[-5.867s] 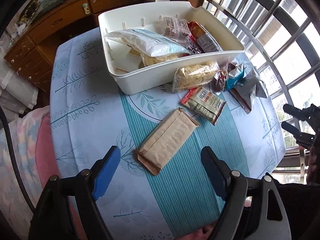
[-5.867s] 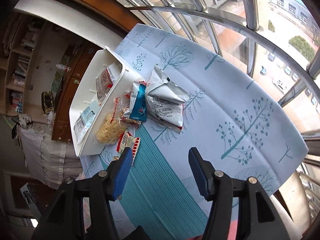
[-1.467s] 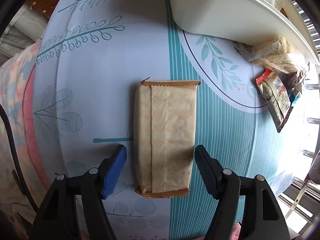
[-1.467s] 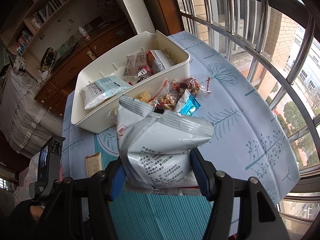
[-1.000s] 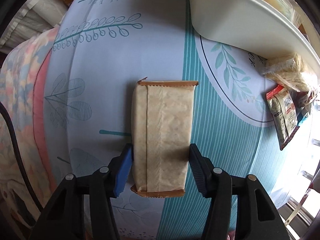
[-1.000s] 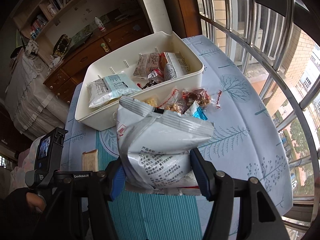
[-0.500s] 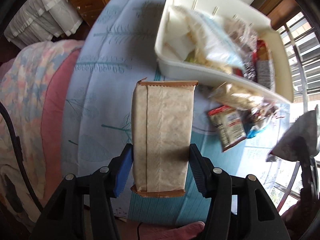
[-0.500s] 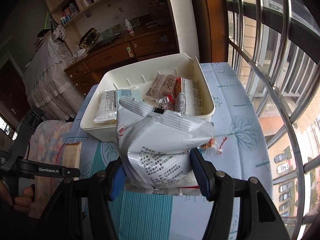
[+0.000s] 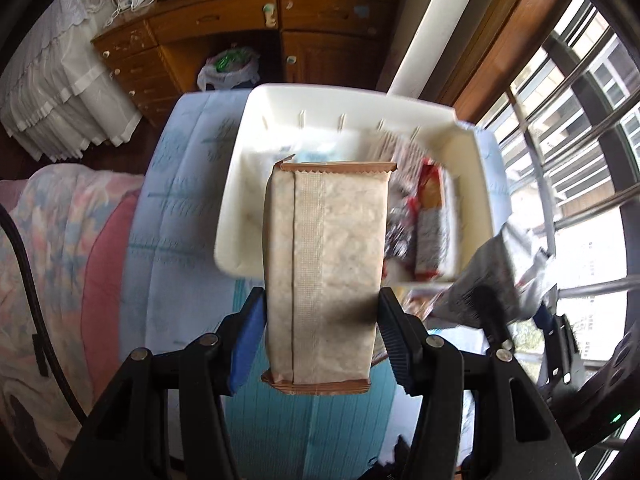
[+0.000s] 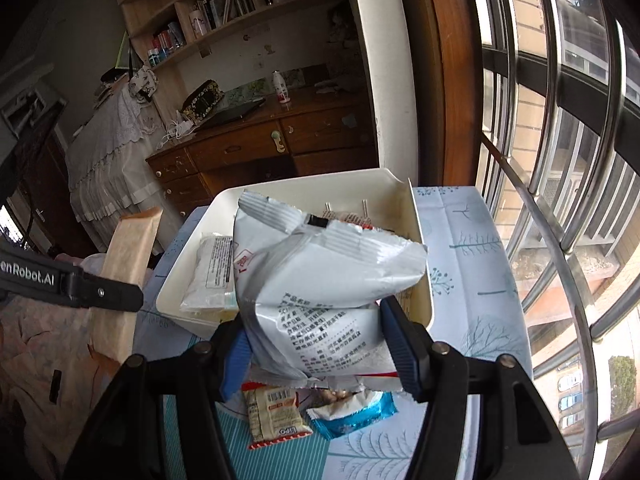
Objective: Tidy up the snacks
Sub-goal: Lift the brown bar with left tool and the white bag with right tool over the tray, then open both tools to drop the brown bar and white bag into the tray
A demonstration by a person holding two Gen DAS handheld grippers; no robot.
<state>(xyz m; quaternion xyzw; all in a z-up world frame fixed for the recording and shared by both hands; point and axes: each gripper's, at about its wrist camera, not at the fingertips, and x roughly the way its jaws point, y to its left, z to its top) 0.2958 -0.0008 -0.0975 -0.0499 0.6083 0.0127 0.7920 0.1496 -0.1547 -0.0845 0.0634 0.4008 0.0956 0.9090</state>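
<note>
My left gripper (image 9: 320, 336) is shut on a long tan snack pack (image 9: 326, 272), held in the air in front of the white bin (image 9: 348, 98). My right gripper (image 10: 316, 344) is shut on a puffy white snack bag (image 10: 320, 280), held above the bin's near wall (image 10: 424, 280). The bin holds several snack packets, among them a red and white one (image 9: 430, 220) and a clear one (image 10: 210, 276). The tan pack (image 10: 124, 268) and the left gripper's finger (image 10: 100, 290) show at the left of the right wrist view. The white bag (image 9: 500, 276) shows at the right of the left wrist view.
The bin stands on a table with a blue patterned cloth (image 10: 476, 276). A small beige snack pack (image 10: 274, 416) and a blue-edged packet (image 10: 352, 410) lie on the cloth below my right gripper. A wooden dresser (image 9: 248, 28) stands behind, window bars (image 10: 560, 184) to the right, bedding (image 9: 52, 264) to the left.
My left gripper closed on the tan pack, lifted it off the cloth and swung it toward the bin. My right gripper carried the white bag nearer to the bin.
</note>
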